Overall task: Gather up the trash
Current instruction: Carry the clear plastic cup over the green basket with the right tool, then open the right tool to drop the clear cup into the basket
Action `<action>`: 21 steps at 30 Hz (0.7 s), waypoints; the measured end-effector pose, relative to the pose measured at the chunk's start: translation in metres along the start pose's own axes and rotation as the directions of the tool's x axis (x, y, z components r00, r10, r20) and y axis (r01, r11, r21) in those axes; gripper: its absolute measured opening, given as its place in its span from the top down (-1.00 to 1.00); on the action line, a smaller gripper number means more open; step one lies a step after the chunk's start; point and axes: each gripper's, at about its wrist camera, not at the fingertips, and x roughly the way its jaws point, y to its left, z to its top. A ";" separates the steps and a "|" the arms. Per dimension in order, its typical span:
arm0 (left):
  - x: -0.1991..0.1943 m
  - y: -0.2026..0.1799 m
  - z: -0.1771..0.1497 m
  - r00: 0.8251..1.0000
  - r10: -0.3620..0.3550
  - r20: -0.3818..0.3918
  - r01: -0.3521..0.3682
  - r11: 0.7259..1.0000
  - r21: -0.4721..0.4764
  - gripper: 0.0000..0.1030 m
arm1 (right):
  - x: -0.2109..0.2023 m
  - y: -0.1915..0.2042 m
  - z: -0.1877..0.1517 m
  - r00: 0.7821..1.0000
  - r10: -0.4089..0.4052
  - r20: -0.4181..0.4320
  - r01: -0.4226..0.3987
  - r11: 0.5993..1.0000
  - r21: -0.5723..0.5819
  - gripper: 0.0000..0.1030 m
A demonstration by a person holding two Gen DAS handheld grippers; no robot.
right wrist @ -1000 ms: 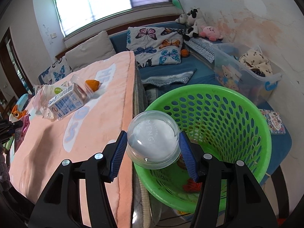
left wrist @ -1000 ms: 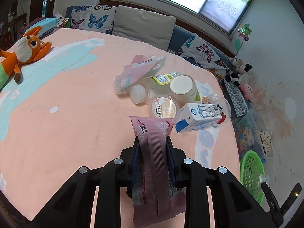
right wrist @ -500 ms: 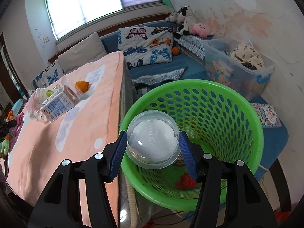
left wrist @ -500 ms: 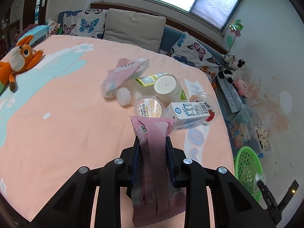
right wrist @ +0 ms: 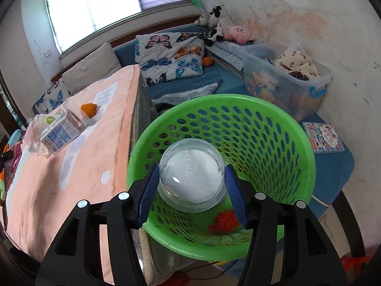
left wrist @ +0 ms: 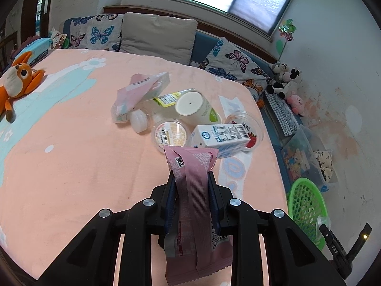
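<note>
- Here, the left gripper (left wrist: 191,178) pinches a pink snack wrapper (left wrist: 193,181) above the bed.
- The right gripper (right wrist: 191,178), half open, clamps a clear plastic cup (right wrist: 191,177) over the green basket (right wrist: 273,128).

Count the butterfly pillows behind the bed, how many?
2: one butterfly pillow left of the plain grey pillow, another right of it. More may be hidden.

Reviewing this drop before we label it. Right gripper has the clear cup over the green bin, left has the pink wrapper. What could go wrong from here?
1. The clear cup sits toward the near-left side of the green basket; released, it might clip the rim and bounce out.
2. The pink wrapper hangs loosely below the left gripper; it could slip during the carry.
3. The basket stands past the bed edge, so the left gripper's swing may brush the milk carton.
</note>
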 end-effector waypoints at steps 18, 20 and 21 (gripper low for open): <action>-0.002 -0.017 0.000 1.000 -0.019 0.002 0.019 0.999 0.032 0.52 | -0.001 -0.024 -0.004 0.999 -0.040 -0.010 0.041 0.998 0.057 -0.12; -0.001 -0.019 0.000 1.000 -0.021 0.000 0.021 0.999 0.034 0.52 | -0.001 -0.026 -0.005 0.999 -0.045 -0.011 0.046 0.997 0.062 -0.12; -0.001 -0.019 0.000 1.000 -0.023 0.000 0.023 0.999 0.036 0.52 | -0.002 -0.027 -0.005 0.999 -0.046 -0.011 0.046 0.997 0.064 -0.12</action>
